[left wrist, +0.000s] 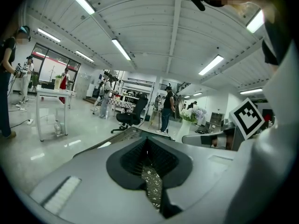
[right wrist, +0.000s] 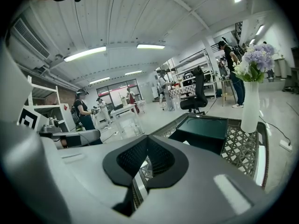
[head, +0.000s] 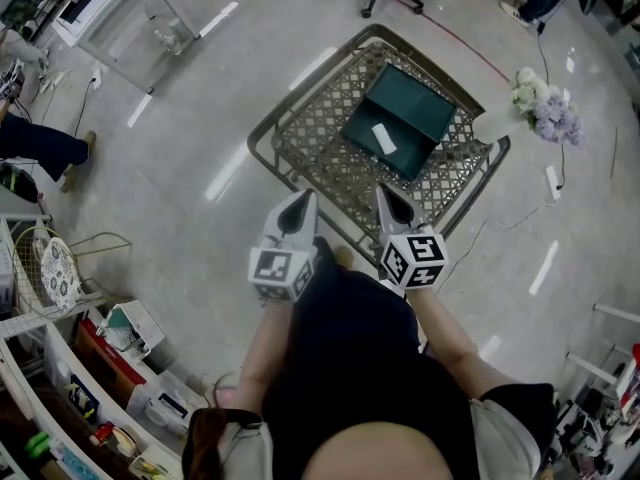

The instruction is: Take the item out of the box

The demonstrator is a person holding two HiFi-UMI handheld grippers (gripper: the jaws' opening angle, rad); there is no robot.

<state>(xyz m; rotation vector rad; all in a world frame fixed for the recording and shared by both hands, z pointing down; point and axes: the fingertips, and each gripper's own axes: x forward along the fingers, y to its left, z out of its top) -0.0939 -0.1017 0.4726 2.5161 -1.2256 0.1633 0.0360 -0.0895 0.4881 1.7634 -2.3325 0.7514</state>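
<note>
left tool (head: 298, 208) and right tool (head: 392, 200) held side by side, jaws together, empty; both tilted slightly downward.

In the head view the white item (head: 384, 139) lying in the dark green box (head: 408, 108) is too small to identify. The hands holding the left tool (head: 303, 200) and the right tool (head: 386, 192) are hidden under the marker cubes (head: 279, 268) and the person's dark torso (head: 350, 368). In the left gripper view that tool's own grey body blocks the tabletop (left wrist: 152, 185) except for one sliver of lattice, and in the right gripper view the box's near wall (right wrist: 198, 144) hides its floor.
</note>
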